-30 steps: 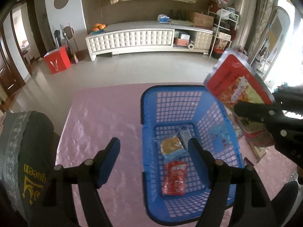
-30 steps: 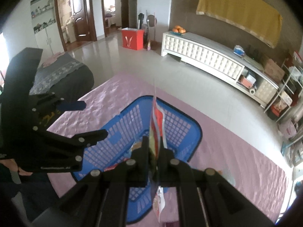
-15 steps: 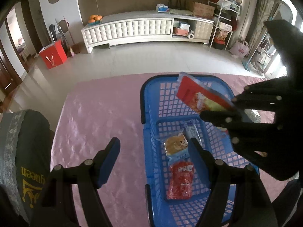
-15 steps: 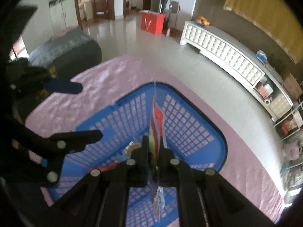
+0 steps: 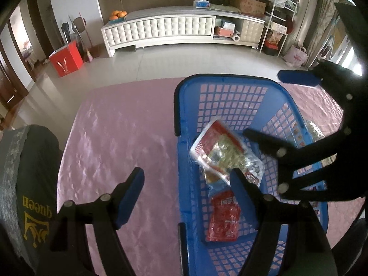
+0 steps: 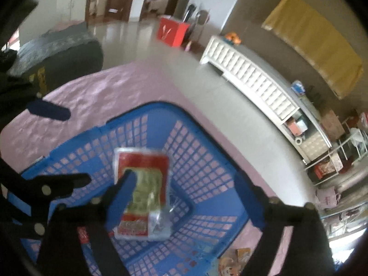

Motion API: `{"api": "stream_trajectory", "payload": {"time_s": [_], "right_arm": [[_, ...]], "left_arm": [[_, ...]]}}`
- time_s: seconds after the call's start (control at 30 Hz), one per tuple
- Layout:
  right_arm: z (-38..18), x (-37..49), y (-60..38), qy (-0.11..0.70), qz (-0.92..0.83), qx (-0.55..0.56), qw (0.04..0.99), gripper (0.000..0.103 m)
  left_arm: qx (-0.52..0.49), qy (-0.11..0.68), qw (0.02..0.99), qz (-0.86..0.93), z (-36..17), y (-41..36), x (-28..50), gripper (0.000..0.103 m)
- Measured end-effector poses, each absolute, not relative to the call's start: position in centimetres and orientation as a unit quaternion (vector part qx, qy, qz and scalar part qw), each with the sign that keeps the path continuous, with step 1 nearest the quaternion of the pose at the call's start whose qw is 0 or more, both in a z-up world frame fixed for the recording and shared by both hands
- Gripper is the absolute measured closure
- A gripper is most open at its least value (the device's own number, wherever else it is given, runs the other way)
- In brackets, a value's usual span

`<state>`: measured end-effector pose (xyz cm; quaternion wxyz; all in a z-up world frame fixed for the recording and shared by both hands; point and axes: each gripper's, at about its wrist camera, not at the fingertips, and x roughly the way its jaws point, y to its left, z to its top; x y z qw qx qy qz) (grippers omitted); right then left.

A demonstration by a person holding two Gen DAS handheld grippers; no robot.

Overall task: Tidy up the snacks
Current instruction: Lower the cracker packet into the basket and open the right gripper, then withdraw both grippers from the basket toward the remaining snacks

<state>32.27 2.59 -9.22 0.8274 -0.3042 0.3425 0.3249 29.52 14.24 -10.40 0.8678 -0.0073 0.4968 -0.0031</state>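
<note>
A blue mesh basket (image 5: pixel 220 78) (image 6: pixel 161 108) stands on the pink tablecloth. A red-and-yellow snack packet (image 5: pixel 220 151) (image 6: pixel 142 188) lies loose inside it, on top of other packs. A flat red packet (image 5: pixel 224 216) lies nearer me. My right gripper (image 6: pixel 186 191) (image 5: pixel 279 108) hangs over the basket. Its jaws are opening wide and the packet is below them, untouched. My left gripper (image 5: pixel 186 188) (image 6: pixel 58 147) hovers over the basket's left wall. It is open and widening a little, and it holds nothing.
A silvery packet (image 5: pixel 315 128) and a cartoon-printed pack (image 6: pixel 232 260) lie on the tablecloth (image 5: pixel 115 138) outside the basket's right side. A dark cushion with yellow lettering (image 5: pixel 27 184) sits at the table's left edge. Beyond the far edge is bare floor.
The right gripper came down over the basket, then opened. The red-and-yellow packet it held on edge has dropped flat into the basket, covering the orange pack. The left gripper sank slightly.
</note>
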Motion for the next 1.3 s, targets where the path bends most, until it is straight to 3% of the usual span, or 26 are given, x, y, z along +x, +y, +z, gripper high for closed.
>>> {"api": "stream_trajectory", "payload": {"time_s": [0.73,1.3], "right_arm": [[-1.1,25.2,-7.0,0.323,0.272,-0.250,0.871,0.011],[-1.5,24.5,-16.0,0.340,0.235,-0.208,0.887,0.011]], "left_arm": [[0.012,0.434,0.900,-0.026,-2.2,8.3,23.9,0.027],[0.062,0.432,0.897,-0.076,-2.5,-1.6,24.4,0.027]]}}
